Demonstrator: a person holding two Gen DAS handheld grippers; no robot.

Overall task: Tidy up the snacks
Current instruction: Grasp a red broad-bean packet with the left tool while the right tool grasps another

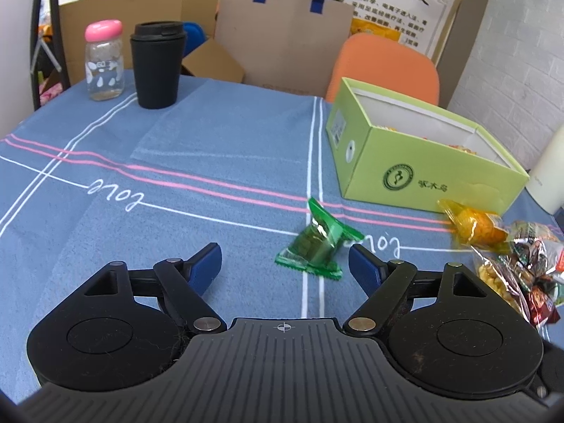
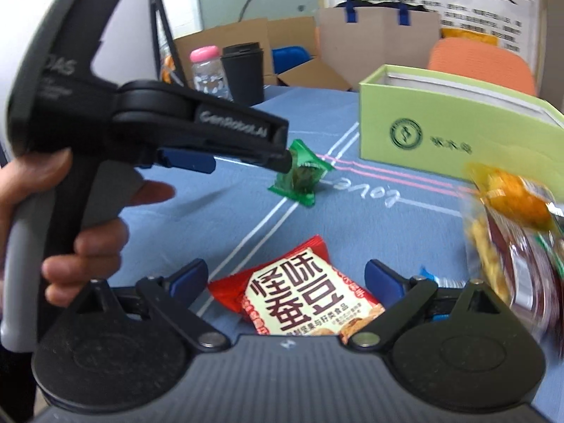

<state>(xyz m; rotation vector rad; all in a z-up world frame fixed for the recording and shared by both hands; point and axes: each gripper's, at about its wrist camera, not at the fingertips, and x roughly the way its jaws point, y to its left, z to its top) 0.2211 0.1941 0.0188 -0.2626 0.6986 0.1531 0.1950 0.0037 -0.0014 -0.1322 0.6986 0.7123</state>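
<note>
A green-wrapped candy (image 1: pixel 313 245) (image 2: pixel 299 176) lies on the blue tablecloth (image 1: pixel 197 183). It sits just ahead of my left gripper (image 1: pixel 283 261), closer to the right finger. That gripper's jaws stand open and neither pad touches the candy. In the right wrist view a hand holds the left gripper (image 2: pixel 250 162), seen from the side with its tip by the candy. My right gripper (image 2: pixel 286 275) is open over a red and white snack packet (image 2: pixel 299 296) that lies between its fingers. The open light-green box (image 1: pixel 423 155) (image 2: pixel 451 134) stands behind, with some snacks inside.
A pile of snack packets (image 1: pixel 518 264) (image 2: pixel 511 232), an orange one (image 1: pixel 472 225) on top, lies right of the candy. A pink-lidded bottle (image 1: pixel 104 60) and black cup (image 1: pixel 158 67) stand far left. Behind the table are a paper bag (image 1: pixel 282 35) and orange chair (image 1: pixel 384 67).
</note>
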